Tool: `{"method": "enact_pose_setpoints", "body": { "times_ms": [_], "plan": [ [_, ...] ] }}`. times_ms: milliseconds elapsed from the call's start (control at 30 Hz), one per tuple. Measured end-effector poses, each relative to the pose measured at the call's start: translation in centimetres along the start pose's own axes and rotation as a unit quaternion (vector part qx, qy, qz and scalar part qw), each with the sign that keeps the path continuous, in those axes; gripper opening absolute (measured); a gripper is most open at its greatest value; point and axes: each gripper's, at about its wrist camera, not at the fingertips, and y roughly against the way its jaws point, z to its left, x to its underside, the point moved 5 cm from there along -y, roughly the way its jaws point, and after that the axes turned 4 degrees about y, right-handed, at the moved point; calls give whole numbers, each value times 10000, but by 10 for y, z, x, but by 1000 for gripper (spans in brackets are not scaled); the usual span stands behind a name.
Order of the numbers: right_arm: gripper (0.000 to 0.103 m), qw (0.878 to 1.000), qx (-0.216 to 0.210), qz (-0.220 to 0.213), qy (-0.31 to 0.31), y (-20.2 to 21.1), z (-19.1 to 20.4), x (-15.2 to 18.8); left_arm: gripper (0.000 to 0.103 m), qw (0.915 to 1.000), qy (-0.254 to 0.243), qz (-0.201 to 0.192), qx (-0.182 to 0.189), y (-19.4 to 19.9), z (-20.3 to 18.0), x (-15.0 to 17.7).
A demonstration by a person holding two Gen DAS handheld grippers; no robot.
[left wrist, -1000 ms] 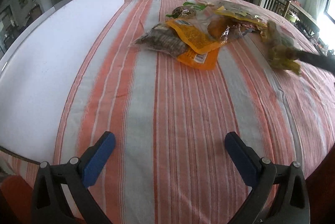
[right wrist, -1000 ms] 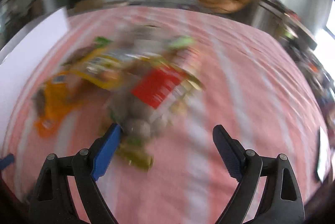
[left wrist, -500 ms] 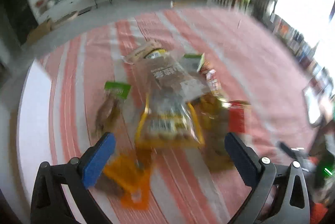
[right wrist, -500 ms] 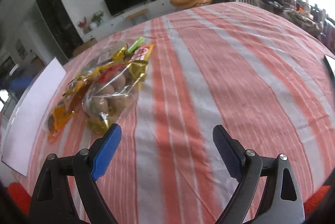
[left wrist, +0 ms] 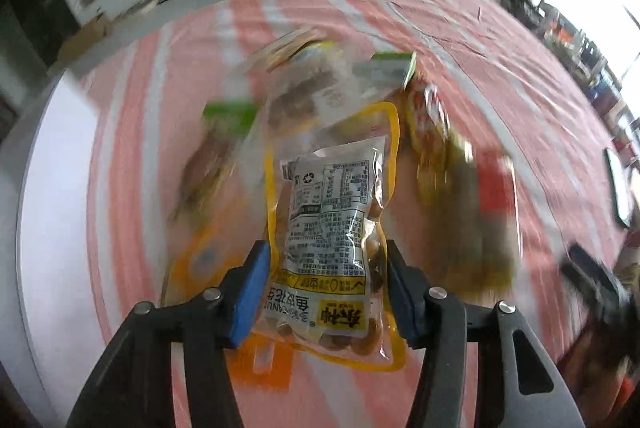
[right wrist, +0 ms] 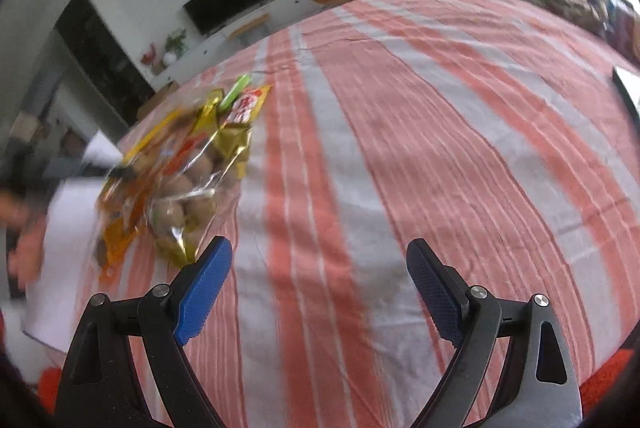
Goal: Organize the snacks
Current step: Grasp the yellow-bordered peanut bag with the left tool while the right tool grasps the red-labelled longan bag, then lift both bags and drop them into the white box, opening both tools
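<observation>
While the left gripper (left wrist: 324,292) is closing on the yellow-edged peanut packet (left wrist: 332,228), lying atop the snack pile (left wrist: 304,131) on the striped desk (left wrist: 500,67), its slick film could slip free or drag neighbours along; the right gripper (right wrist: 316,288) stands released, empty, beside that pile.

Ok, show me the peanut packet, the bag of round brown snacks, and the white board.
peanut packet (left wrist: 332,211), left wrist view, printed label.
bag of round brown snacks (right wrist: 188,187), right wrist view, clear front.
white board (left wrist: 52,187), left wrist view, bare surface.
</observation>
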Motion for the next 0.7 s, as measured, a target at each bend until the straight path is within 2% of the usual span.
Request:
{"method": "enact_pose_setpoints", "body": {
  "times_ms": [67,133,200,233,300,400,467,533,567,600,633,667,700],
  "plan": [
    [92,9992,-274,104,-259,1,-1,-3,55,9995,293,-81,78,11,20,33],
    [92,9972,-617,180,-394,2,11,-10,55,9983,550,-199,-35,19,39,66],
    [92,9927,-1103,377,-303,-7,43,-23,55,9972,666,-308,-143,25,46,88],
    [92,9903,-1193,681,-221,-20,61,-29,58,9970,671,-356,-163,24,48,95],
    [91,9879,-1070,1121,-78,-44,87,-36,67,9976,491,-343,-338,20,47,102],
    [91,9839,-209,1762,208,-88,116,-42,75,9972,253,-349,-609,14,48,101],
    [91,9747,319,2136,580,-111,129,-38,85,9960,227,-325,-795,9,53,101],
    [91,9664,724,2264,978,-121,135,-34,85,9962,247,-173,-817,-1,59,101],
    [89,9640,863,2250,1127,-123,135,-34,80,9962,257,-63,-834,-7,60,102],
    [87,9653,820,2209,1123,-121,132,-34,75,9969,281,7,-739,-11,61,103],
    [79,9689,652,2168,1002,-116,128,-34,62,9972,343,-108,-663,-6,62,103],
    [77,9713,582,2123,901,-110,121,-33,56,9977,372,-168,-544,-2,62,103],
    [77,9730,466,2116,797,-104,116,-32,55,9980,517,-156,-324,3,65,104]
  ]
}}
